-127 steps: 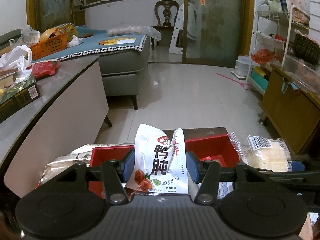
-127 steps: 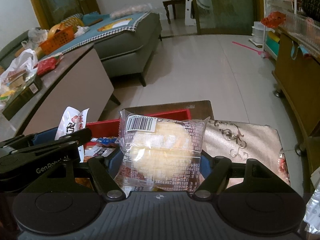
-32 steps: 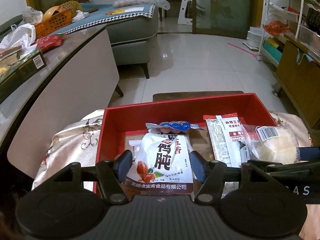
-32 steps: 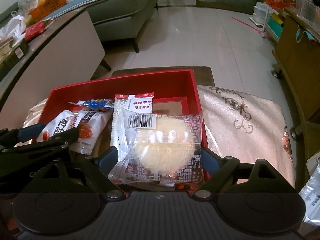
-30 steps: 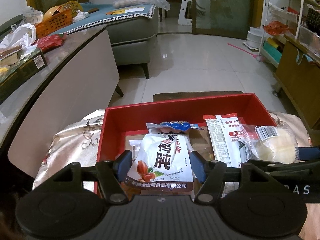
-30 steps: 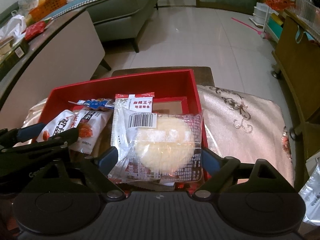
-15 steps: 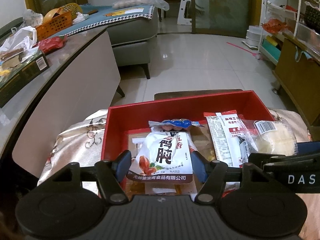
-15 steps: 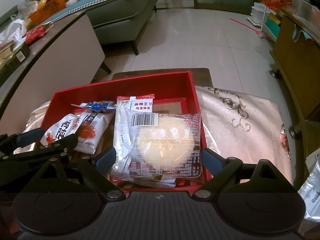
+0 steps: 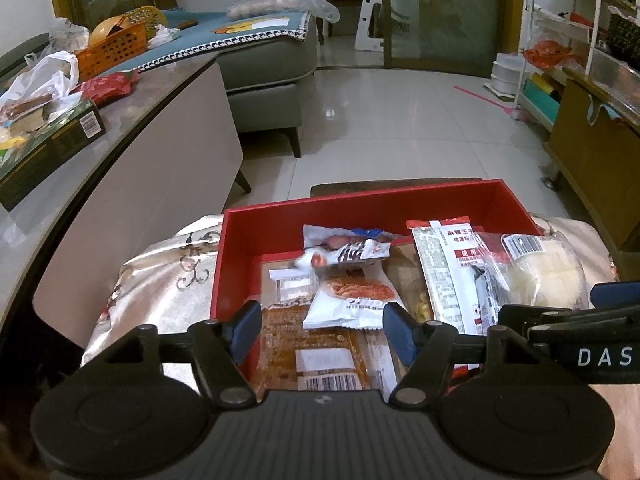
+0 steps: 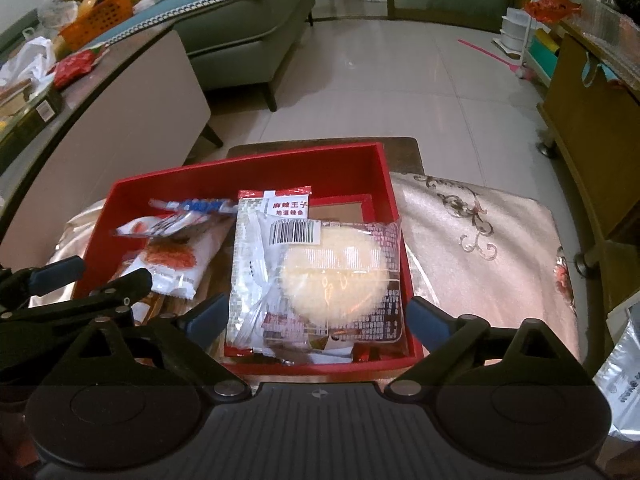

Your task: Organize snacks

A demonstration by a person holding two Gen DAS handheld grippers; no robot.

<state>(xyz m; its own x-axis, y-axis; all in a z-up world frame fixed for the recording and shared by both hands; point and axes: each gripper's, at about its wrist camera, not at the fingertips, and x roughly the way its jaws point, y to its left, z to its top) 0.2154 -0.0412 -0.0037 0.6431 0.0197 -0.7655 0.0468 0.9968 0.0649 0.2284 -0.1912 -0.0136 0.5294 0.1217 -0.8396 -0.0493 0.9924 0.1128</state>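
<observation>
Left wrist view shows the left gripper (image 9: 320, 330) hanging above the red box (image 9: 400, 204), its jaws opening with nothing pinched between them. A second ago a white duck-snack pouch (image 9: 346, 254) stood upright in that grip; now it lies blurred, tipped flat toward the far side of the red box, on top of a blue-ended sausage pack (image 9: 360, 234) and just beyond an orange-printed packet (image 9: 352, 300). So the left-hand release has just happened.

The right wrist view tells the same story for the other hand. The right gripper (image 10: 316, 316) is also opening, already spread wide, and its blue pads stand clear of the clear-wrapped round cake (image 10: 334, 276) on both sides. The cake had been clamped there; now it rests inside the red box at its right wall, lying over the silver spicy-strip packet (image 10: 262, 248). The left gripper (image 10: 80, 280) shows at the left of the red box.

Both snacks appear delivered, which I judge finishes this pair of placements. A patterned cloth (image 10: 480, 240) lies bare to the right of the red box, and a silvery bag (image 10: 620, 348), further right of the red box, looks like a candidate for the next pick.
</observation>
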